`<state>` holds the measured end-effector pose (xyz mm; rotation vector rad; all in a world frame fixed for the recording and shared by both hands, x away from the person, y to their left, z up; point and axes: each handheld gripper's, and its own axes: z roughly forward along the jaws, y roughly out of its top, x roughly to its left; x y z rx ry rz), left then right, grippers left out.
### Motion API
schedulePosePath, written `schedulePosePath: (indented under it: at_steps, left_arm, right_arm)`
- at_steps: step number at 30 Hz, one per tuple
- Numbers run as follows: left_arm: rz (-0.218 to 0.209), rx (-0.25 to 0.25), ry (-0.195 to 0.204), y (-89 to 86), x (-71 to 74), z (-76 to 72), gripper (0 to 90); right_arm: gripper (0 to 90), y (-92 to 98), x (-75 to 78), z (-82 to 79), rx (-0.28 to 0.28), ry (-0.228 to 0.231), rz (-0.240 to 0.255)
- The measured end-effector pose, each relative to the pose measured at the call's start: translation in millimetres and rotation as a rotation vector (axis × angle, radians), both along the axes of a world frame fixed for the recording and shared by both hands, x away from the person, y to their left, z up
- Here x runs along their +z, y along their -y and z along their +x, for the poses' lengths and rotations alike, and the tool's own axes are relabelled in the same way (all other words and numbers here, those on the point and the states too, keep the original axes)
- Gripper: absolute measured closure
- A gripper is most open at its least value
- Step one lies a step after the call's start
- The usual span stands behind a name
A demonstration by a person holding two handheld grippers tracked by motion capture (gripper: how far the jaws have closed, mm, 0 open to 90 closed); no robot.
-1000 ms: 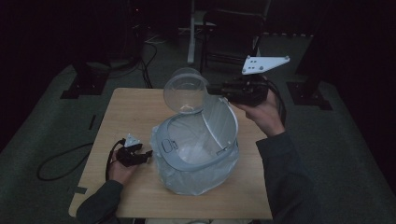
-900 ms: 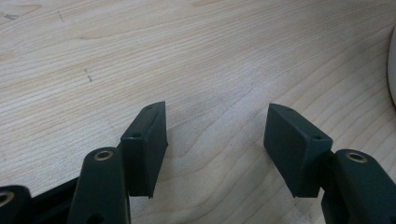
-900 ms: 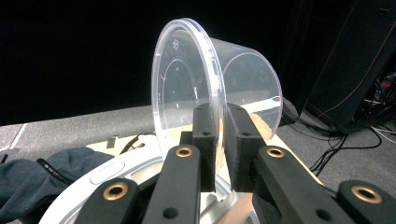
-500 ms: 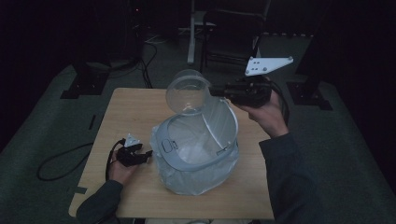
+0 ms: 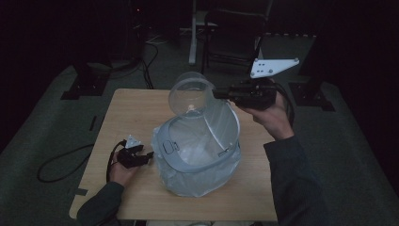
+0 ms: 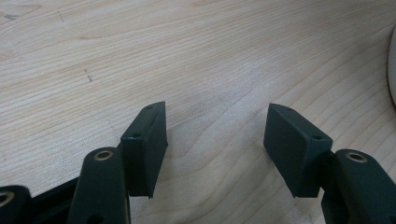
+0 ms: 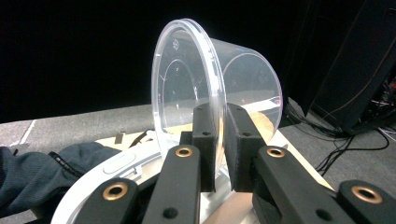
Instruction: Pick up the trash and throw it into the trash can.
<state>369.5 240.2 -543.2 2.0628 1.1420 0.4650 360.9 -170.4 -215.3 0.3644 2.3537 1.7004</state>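
Light wooden table (image 5: 136, 117) in a dark room, grey floor, black stands behind. My right tool (image 5: 217, 93) pinches the rim of the clear round plastic tub (image 5: 190, 94), tipped just above the grey-rimmed bin with clear liner (image 5: 197, 155). Right gripper view: crumbs inside tub. Left tool (image 6: 215, 135) spread over bare wood, beside the bin.
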Motion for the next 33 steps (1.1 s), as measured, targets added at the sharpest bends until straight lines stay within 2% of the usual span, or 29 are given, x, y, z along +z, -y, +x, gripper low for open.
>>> schedulePosePath:
  at_steps: [14,20,21,22,26,33]
  left_arm:
    - [0.001,-0.001,0.0,-0.1,0.0,0.1,40.8]
    - [0.001,0.0,0.001,0.0,0.0,0.0,40.8]
    - [0.001,-0.001,0.001,-0.1,0.0,0.1,40.8]
    - [0.001,-0.001,0.001,-0.1,0.0,0.1,40.8]
    - [0.0,0.0,0.0,0.1,0.0,0.0,40.8]
    - [0.0,0.0,0.0,0.1,-0.1,0.0,40.7]
  right_arm:
    - [83.2,2.9,-0.8,-3.8,0.025,0.003,-0.016]
    - [82.3,4.4,-0.3,-5.2,0.041,0.006,-0.009]
    - [71.0,5.6,0.4,-5.8,0.057,0.011,0.012]
    - [67.2,6.5,1.4,-6.4,0.057,0.014,0.022]
    - [64.0,9.1,5.2,-7.2,0.033,0.031,0.039]
    - [63.6,22.0,6.4,-4.6,-0.065,0.041,0.072]
